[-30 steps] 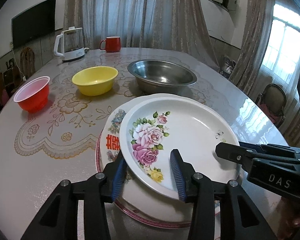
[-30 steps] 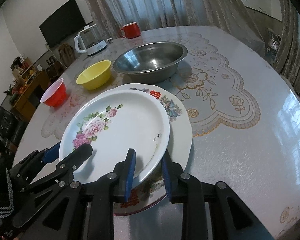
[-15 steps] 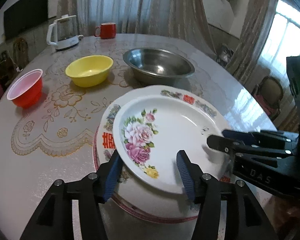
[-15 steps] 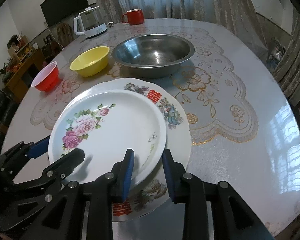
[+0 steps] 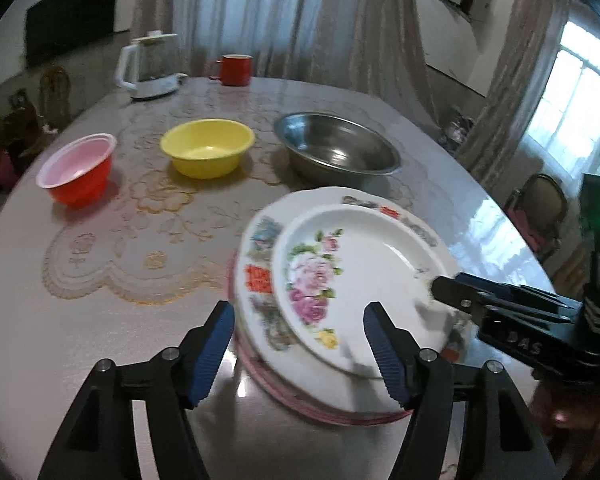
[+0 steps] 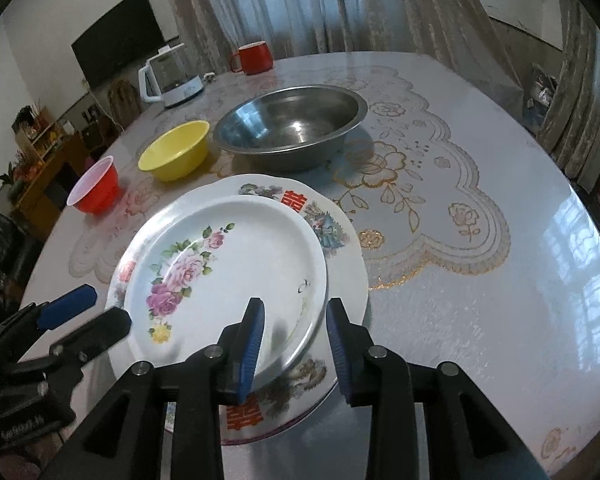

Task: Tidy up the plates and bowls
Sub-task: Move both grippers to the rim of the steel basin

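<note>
Atop plate stack point(image 6: 332, 264), rose plate point(image 6: 228, 276) now released: left gripper point(image 5: 300, 348) spread wide, drawn back; right gripper point(image 6: 294, 344) opened, straddling rim. Stacking done; bowls point(image 5: 208, 152) next.

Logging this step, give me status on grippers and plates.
Left gripper open. Right gripper open, straddling rose plate rim. Plate stacked. Nothing obstructing.

Black tongs point(image 5: 298, 344) with ribbed blue pads point(image 5: 212, 356), silver screws.

Right gripper point(image 6: 294, 344) fingers straddle rose plate point(image 6: 228, 276) rim.
</note>
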`<state>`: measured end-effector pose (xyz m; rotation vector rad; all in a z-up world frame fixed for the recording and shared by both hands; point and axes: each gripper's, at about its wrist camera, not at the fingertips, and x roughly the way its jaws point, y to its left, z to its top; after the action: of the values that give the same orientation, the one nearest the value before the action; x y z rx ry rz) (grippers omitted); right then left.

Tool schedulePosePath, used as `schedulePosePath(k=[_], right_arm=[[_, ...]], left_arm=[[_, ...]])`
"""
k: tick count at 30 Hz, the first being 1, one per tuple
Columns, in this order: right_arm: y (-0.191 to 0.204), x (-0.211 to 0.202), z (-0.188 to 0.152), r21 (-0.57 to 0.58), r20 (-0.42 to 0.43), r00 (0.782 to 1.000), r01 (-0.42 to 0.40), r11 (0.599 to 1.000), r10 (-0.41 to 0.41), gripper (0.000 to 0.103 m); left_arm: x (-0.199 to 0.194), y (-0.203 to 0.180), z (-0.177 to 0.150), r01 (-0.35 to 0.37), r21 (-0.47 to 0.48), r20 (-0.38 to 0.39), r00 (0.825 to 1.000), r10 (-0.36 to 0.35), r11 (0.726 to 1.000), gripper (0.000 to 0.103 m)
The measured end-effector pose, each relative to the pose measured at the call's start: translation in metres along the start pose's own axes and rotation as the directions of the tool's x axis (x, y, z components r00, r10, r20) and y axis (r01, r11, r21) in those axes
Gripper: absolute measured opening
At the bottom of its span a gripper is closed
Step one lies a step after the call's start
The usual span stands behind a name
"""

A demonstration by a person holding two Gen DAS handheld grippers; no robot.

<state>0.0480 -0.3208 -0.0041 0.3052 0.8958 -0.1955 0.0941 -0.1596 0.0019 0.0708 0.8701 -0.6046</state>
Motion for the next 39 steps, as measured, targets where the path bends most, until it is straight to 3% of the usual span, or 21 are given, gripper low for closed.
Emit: schedulePosePath(k=[7, 14, 20, 23, 35, 39], right_arm=[[0.001, -0.002, -0.009, 0.024, 0.039, 0.999, -0.032, 0.999, 0.031, 0.032], [-0.004, -0.008, -0.017, 0.057, 0.073, 0.995, -0.078, 0.995, 0.073, 0.032], [-0.016, -0.030, -0.022, 0.086, 0.191, 0.978, -0.102, 0.991, 0.084, 0.032], [-0.023, -0.036, -0.014, 0.085, 0.234, 0.970, -0.089, 0.992, 0.067, 0.037], [-0.064, -0.005, 0.007, 0.155, 0.156, 0.988, -0.013, 0.988, -0.012, 0.041], [-0.075, 0.014, 0.028, 0.163, 0.121, 0.992, -0.041, 0.986, 0.021, 0.042]], left_arm=[[-0.011, 0.005, -0.017, -0.031, -0.022, 0.075, 0.997, 0.032, 0.999, 0.071], [-0.014, 0.020, -0.032, -0.026, -0.095, 0.086, 0.996, 0.034, 0.995, 0.074], [-0.014, 0.038, -0.035, -0.036, -0.172, 0.083, 0.995, 0.051, 0.984, 0.076], [-0.014, 0.044, -0.033, -0.032, -0.198, 0.085, 0.995, 0.050, 0.980, 0.078], [0.000, 0.064, -0.029, -0.079, -0.237, 0.025, 0.996, 0.088, 0.968, 0.087], [-0.003, 0.067, -0.021, -0.068, -0.249, 0.033, 0.996, 0.079, 0.966, 0.088]])
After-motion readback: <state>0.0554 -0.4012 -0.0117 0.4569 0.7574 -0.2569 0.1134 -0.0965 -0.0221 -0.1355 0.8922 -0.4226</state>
